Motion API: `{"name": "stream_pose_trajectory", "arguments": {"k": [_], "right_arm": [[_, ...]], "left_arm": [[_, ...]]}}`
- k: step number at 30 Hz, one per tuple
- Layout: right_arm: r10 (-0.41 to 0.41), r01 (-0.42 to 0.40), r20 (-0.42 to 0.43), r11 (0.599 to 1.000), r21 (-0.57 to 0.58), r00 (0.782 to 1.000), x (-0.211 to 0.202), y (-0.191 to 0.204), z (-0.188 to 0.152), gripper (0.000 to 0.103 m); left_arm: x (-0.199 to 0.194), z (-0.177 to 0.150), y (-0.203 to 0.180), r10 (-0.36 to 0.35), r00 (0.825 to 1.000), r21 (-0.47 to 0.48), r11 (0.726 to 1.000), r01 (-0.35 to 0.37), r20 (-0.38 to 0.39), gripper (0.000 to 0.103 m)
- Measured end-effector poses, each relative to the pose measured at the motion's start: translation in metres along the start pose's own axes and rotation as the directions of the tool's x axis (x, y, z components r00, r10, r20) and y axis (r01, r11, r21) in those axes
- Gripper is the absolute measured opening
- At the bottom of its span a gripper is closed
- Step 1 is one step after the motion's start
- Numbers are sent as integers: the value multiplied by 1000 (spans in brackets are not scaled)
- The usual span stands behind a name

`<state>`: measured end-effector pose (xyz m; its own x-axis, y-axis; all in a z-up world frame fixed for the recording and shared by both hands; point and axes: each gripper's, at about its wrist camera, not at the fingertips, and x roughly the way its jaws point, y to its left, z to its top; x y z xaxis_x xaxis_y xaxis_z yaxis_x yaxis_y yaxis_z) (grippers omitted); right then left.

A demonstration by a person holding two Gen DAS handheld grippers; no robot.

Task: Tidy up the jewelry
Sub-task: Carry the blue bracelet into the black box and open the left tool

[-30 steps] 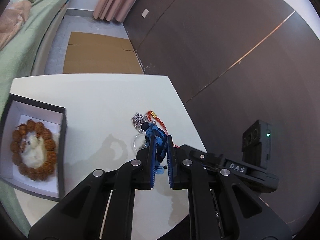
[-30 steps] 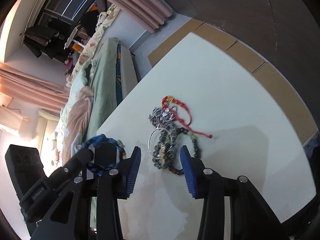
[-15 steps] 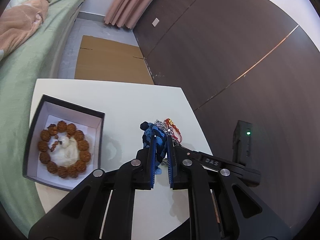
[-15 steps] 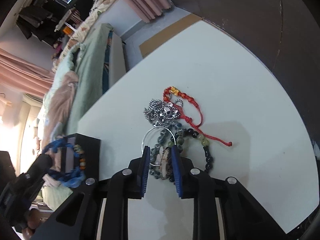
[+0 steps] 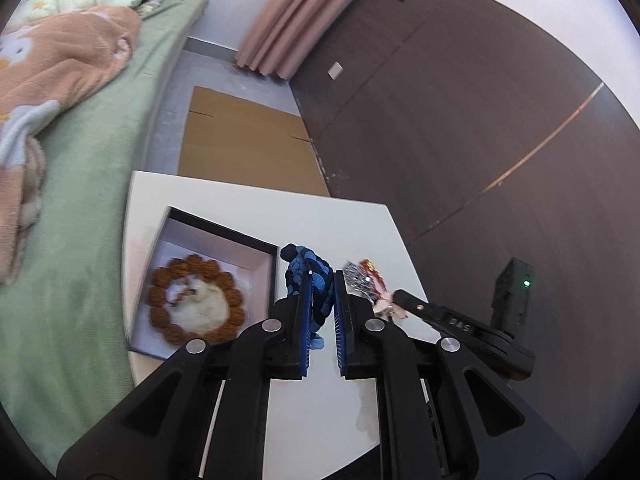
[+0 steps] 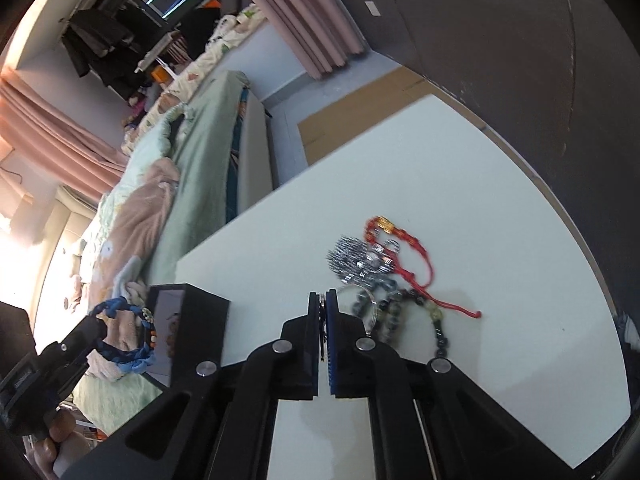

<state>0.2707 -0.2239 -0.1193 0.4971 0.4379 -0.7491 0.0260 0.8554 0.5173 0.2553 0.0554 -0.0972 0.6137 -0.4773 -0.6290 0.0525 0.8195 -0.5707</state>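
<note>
- Two grippers are showing in my feeds: my left gripper [image 5: 322, 280] is clamping a blue braided bracelet [image 5: 308, 270] between its pads, holding it in the air just right of the black box [image 5: 262, 246].
- From the right wrist camera I am seeing that same blue braided bracelet [image 6: 120, 340] looping off the left gripper [image 6: 94, 334], at the left of the black box [image 6: 200, 328].
- Inside the box's white lining, a ring of brown beads [image 5: 196, 306] is lying around a pale cushion.
- My right gripper [image 6: 322, 300] is sitting with its pads almost together on something thin and silvery; I cannot tell whether it is the thin silver hoop [image 6: 360, 300] beside them.
- Remaining jewelry is lying on the white table [image 6: 480, 184] right of the box: a red cord bracelet [image 6: 404, 240], a silver sparkly piece [image 6: 352, 260], and dark bead strands [image 6: 420, 312], all touching in one heap.
- Left of the table, a green bed [image 5: 80, 184] is carrying a peach blanket [image 5: 52, 60].
</note>
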Motion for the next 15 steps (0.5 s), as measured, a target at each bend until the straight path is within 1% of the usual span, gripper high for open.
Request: {"name": "stream_pose_trajectory", "arguments": {"k": [3,5,6,7,9,10,12,15], "right_arm": [[33,-33,9,999,-23,999,-4,14,4,3],[60,-59,18,996,-60,998,-9,30,7,3],[69,-68,21,995,-73,997,-10,38,7,3],[81,-79,23,993,-85,996,-13,45,9,3],[120,-117,22,986,-118,993,-17,64,13,3],[136,-132,19,982,-133,991,-18,73,15,3],[173,-170,6,972,-164,985,-17,94,18,3],[209,-210,-30,956,-205,978,-9,120,15,3]], "left_arm": [[-8,3,15,11,1000,-24,1000,-11,10,11],[-7,4,22,32,999,-30,999,-32,-1,20],[-6,5,28,71,997,-37,997,-71,-2,43],[-8,5,34,102,995,-48,994,-102,10,56],[-12,8,45,118,993,-73,991,-116,24,56],[-15,10,47,118,993,-77,990,-115,28,56],[-26,13,51,148,987,-70,987,-143,59,57],[-37,15,56,173,980,-79,983,-166,92,69]]}}
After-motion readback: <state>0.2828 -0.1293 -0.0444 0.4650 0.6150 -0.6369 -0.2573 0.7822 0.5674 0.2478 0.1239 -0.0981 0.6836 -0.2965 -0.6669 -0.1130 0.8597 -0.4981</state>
